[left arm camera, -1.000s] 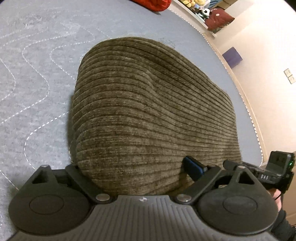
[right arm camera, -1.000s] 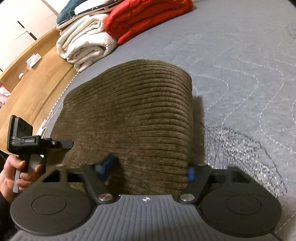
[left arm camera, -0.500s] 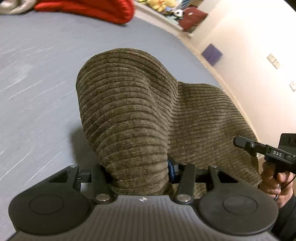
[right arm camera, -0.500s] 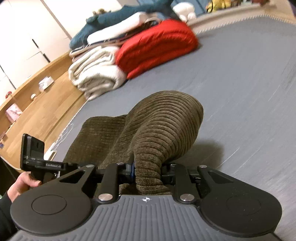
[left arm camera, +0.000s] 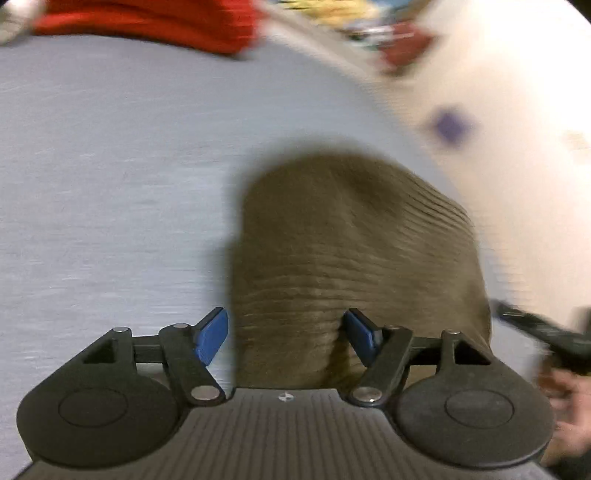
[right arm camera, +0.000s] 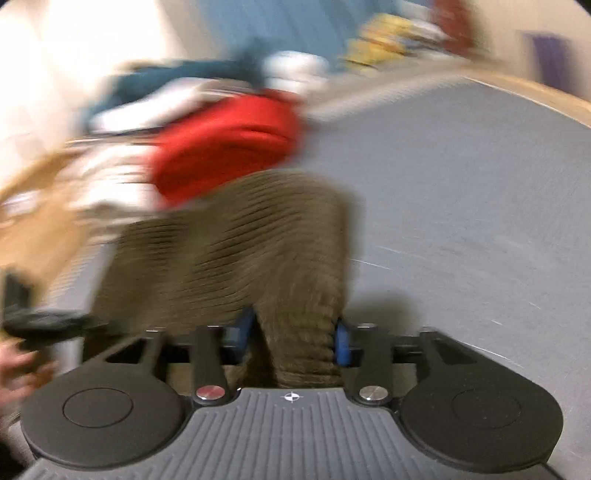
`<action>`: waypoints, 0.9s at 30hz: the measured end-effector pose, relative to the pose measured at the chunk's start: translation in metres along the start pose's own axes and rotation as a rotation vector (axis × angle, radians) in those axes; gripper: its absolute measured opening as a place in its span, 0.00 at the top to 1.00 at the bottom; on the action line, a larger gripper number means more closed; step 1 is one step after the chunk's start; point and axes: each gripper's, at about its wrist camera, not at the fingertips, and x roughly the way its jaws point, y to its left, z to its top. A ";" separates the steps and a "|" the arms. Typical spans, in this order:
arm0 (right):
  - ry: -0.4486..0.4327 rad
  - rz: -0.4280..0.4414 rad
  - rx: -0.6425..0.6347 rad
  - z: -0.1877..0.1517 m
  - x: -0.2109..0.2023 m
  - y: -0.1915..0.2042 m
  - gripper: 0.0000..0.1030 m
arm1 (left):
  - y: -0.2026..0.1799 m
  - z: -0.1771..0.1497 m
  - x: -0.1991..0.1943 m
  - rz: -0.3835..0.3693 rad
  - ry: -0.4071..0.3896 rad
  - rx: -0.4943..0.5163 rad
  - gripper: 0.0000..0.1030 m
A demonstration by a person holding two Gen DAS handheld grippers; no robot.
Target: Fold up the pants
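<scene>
One pair of olive ribbed pants lies on the grey bed, bunched into a hump. Two grippers work it, one in each hand.

In the left wrist view, a red bundle sits at the far left edge of the bed, blurred. The left gripper stands wide, its jaws having just been opening. Its left blue pad is clear of the cloth, over bare bed; its right pad is at the edge of a fold, and I cannot tell whether it touches. The near end of the pants lies between the jaws, not pinched. At far right, a hand carries the other tool, blurred.

In the right wrist view, a hand shows at far left. One red bundle and pale folded cloth lie beyond the pants. The right gripper is about half open, its jaws having just been opening; a thick roll of the pants fills the gap, both blue pads against it.
</scene>
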 end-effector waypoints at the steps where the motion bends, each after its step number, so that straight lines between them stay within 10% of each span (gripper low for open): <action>1: 0.007 -0.113 0.036 -0.004 0.008 -0.013 0.47 | 0.002 0.001 -0.004 0.027 -0.022 -0.008 0.16; 3: 0.029 -0.275 0.098 -0.006 0.012 -0.034 0.47 | -0.001 0.003 -0.022 0.046 -0.084 0.001 0.20; 8: -0.071 -0.082 0.041 -0.010 -0.018 -0.016 0.47 | -0.035 -0.012 -0.072 -0.074 -0.186 0.275 0.38; 11: -0.033 0.082 -0.155 -0.023 -0.018 0.020 0.48 | -0.058 -0.036 -0.067 -0.183 -0.035 0.493 0.40; 15: 0.160 0.135 -0.392 -0.054 0.006 0.048 0.47 | -0.061 -0.076 -0.031 -0.069 0.191 0.652 0.49; 19: 0.251 0.077 -0.600 -0.076 0.016 0.061 0.47 | -0.057 -0.057 -0.042 -0.091 0.172 0.622 0.56; 25: 0.107 0.135 -0.415 -0.038 0.002 0.058 0.45 | -0.030 -0.011 -0.069 -0.121 -0.151 0.321 0.57; 27: 0.018 0.116 -0.320 -0.022 0.002 0.060 0.37 | -0.030 -0.004 -0.065 -0.074 -0.225 0.273 0.72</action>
